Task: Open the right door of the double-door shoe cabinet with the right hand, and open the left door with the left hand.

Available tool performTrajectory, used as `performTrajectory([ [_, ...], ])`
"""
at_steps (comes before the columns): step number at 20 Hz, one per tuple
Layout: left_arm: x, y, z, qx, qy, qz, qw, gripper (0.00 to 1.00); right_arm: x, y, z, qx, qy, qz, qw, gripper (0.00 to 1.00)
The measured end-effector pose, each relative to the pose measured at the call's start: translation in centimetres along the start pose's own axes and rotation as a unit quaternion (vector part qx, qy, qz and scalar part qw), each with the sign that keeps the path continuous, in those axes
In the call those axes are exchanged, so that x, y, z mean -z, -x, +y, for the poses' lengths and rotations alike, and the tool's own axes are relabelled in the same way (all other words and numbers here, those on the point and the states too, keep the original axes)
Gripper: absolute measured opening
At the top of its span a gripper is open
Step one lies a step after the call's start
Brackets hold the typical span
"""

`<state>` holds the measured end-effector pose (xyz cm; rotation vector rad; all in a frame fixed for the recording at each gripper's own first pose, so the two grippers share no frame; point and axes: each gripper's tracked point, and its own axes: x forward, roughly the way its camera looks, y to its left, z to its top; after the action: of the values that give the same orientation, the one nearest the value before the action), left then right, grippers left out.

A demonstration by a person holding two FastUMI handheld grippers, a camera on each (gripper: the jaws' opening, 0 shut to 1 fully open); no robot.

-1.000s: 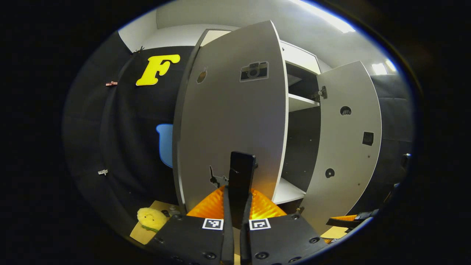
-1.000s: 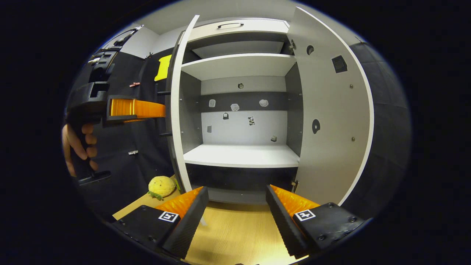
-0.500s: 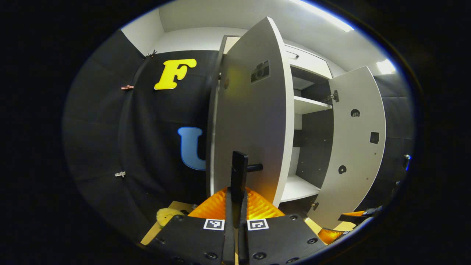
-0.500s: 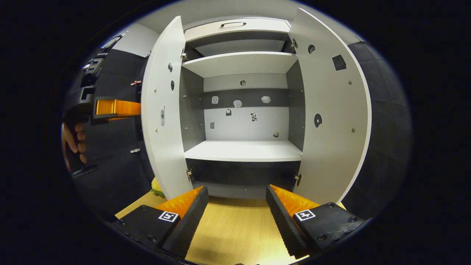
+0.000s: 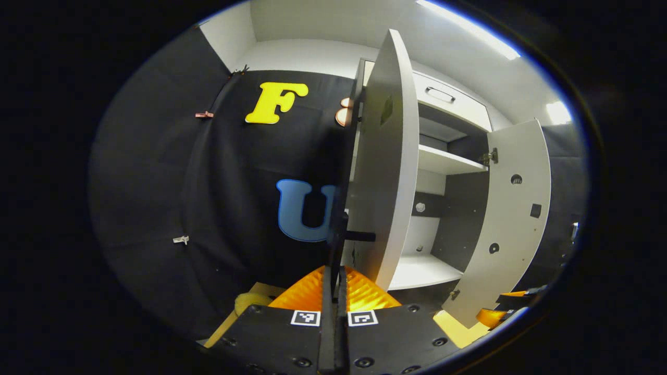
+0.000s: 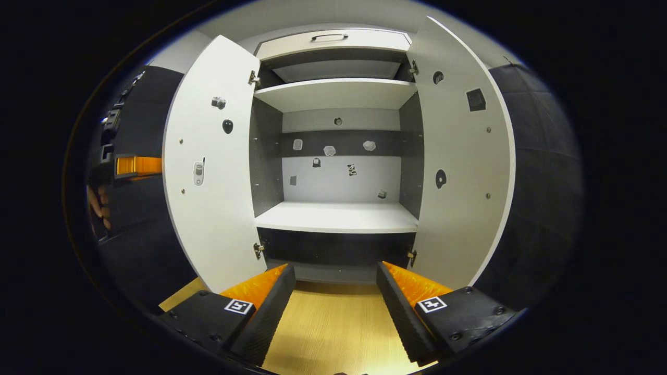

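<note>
Both cabinet doors open, left gripper on handle

Shoe cabinet [image 6: 336, 216] is the landmark: white panels, dark grey side walls, flat matte board. In the right gripper view it sits dead ahead, both doors swung wide. Left door [image 6: 208, 177] stands at the cabinet's left, right door [image 6: 461, 172] at its right. Small stickers on the inner door faces and back wall, one camera-shaped, one phone-shaped; no writing can be read. Small metal hinges at the door corners. White shelf [image 6: 336, 94] high in the cabinet, a drawer front with a slim bar handle [image 6: 328, 36] above it.

Left gripper [image 5: 336, 260] has its fingers closed tight on the dark bar handle [image 5: 346, 235] on the left door's outer face, door edge-on just right of it. It also shows left of the cabinet in the right gripper view, a person's hand [image 6: 99, 208] gripping it.

Right gripper [image 6: 333, 291] is spread wide, holding nothing, in front of the cabinet's base.

Light wood-grain floor [image 6: 333, 333] in front of the cabinet. Yellow plush toy [image 5: 247, 302] on the floor left of the cabinet. Black cloth wall, white ceiling.
</note>
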<state>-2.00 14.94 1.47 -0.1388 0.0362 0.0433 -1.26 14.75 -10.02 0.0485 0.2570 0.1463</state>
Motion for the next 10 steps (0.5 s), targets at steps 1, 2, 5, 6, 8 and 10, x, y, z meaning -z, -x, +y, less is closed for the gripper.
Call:
performTrajectory([
  [1, 0.2, 0.2, 0.4, -0.005, -0.005, 0.000, 1.000, 0.05, -0.4, 0.0, -0.3, 0.003, 0.000, -0.003, 1.000, 0.98],
  [2, 0.3, 0.4, 0.5, -0.009, -0.010, 0.001, 1.000, 0.05, -0.9, 0.4, -1.0, 0.005, 0.000, -0.007, 1.000, 0.98],
  [5, 0.4, 1.7, 0.2, -0.030, -0.022, 0.004, 0.999, 0.05, -2.4, 1.0, -2.0, 0.004, -0.006, -0.025, 1.000, 0.98],
  [6, 0.3, 2.3, 0.0, -0.036, -0.025, 0.005, 0.999, 0.05, -2.8, 1.5, -2.8, 0.003, -0.009, -0.029, 1.000, 0.98],
  [8, 0.3, 3.7, -0.7, -0.048, -0.030, 0.007, 0.998, 0.05, -3.5, 2.3, -4.0, -0.003, -0.015, -0.037, 0.999, 0.98],
  [10, 0.1, 5.2, -1.7, -0.066, -0.033, 0.006, 0.997, 0.05, -4.0, 3.2, -5.5, -0.008, -0.017, -0.040, 0.999, 0.98],
])
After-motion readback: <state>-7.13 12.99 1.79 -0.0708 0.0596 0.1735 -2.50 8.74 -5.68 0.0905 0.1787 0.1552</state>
